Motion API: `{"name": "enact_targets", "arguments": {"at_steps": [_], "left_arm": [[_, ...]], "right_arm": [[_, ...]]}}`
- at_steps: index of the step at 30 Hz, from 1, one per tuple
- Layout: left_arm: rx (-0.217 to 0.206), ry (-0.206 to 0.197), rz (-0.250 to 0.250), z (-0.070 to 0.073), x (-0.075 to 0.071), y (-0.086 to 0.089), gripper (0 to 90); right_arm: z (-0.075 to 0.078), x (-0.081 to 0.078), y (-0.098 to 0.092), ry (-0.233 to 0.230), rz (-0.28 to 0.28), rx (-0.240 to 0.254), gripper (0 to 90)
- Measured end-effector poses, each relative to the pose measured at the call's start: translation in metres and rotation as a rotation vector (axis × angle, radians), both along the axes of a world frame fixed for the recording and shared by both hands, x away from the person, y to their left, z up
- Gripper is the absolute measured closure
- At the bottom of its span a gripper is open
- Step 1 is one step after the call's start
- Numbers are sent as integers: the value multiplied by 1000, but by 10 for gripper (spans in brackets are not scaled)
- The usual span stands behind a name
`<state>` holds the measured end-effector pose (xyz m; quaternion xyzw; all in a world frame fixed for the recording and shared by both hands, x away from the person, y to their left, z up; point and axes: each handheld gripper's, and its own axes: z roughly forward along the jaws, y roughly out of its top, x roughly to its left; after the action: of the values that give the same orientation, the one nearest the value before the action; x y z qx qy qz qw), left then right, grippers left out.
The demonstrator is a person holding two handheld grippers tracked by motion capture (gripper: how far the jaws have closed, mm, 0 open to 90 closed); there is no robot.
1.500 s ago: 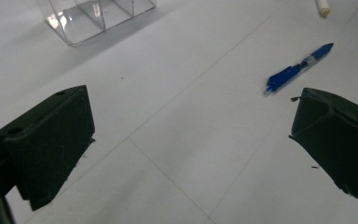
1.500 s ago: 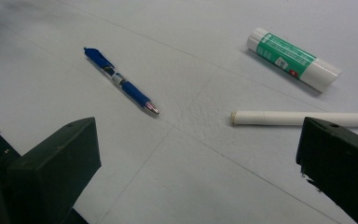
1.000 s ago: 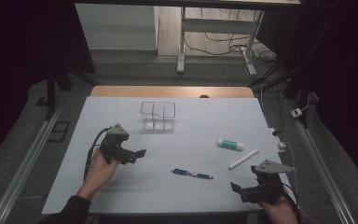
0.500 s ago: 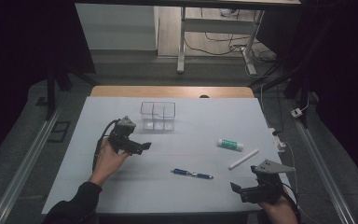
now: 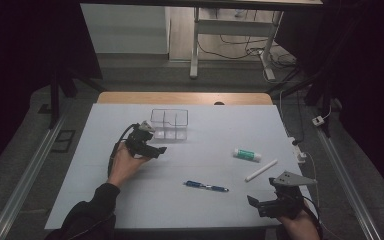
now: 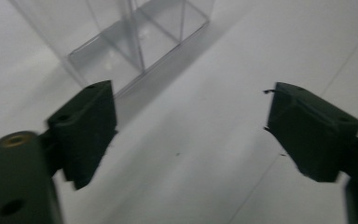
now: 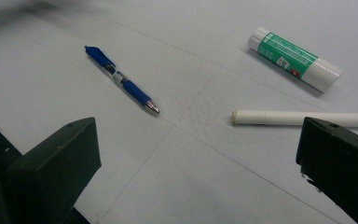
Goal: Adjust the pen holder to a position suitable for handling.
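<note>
A pale grey tabletop [image 5: 130,200] is seen from above, with a person's forearms coming in from the bottom edge. The left gripper [image 5: 156,150], black and held in the person's left hand [image 5: 125,165], hovers just beside a clear plastic organiser box with several compartments [image 5: 170,124], which stands near the far middle of the tabletop. In the left gripper view the box [image 6: 135,42] lies just ahead of the jaws and toward their left, not between them. The jaws have just been closing but stand apart, with only bare tabletop between them.

The right gripper [image 5: 260,204] rests low at the near right corner, its jaws apart and holding nothing. Ahead of it lie a blue ballpoint pen [image 7: 121,80], a white stick with a paper wrap [image 7: 303,117] and a white glue stick with a green label [image 7: 294,57], all well apart from the box.
</note>
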<state>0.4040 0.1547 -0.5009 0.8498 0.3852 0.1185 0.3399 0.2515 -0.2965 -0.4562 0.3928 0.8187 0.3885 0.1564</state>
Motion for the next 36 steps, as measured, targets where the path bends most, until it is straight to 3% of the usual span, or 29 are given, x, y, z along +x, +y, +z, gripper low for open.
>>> {"name": "enact_targets", "arguments": {"at_steps": [8, 11, 24, 30, 36], "left_arm": [[7, 6, 54, 3, 10, 21, 705], [30, 0, 80, 4, 17, 26, 884], [28, -3, 228, -1, 63, 27, 886], [2, -5, 256, 0, 79, 26, 885], [-14, 0, 264, -3, 80, 24, 886]], "right_arm": [[0, 0, 0, 0, 1, -1, 0], [0, 0, 0, 1, 1, -3, 0], [0, 1, -1, 6, -2, 0, 0], [0, 1, -1, 6, -2, 0, 13], [0, 1, -2, 12, -8, 9, 13]]}}
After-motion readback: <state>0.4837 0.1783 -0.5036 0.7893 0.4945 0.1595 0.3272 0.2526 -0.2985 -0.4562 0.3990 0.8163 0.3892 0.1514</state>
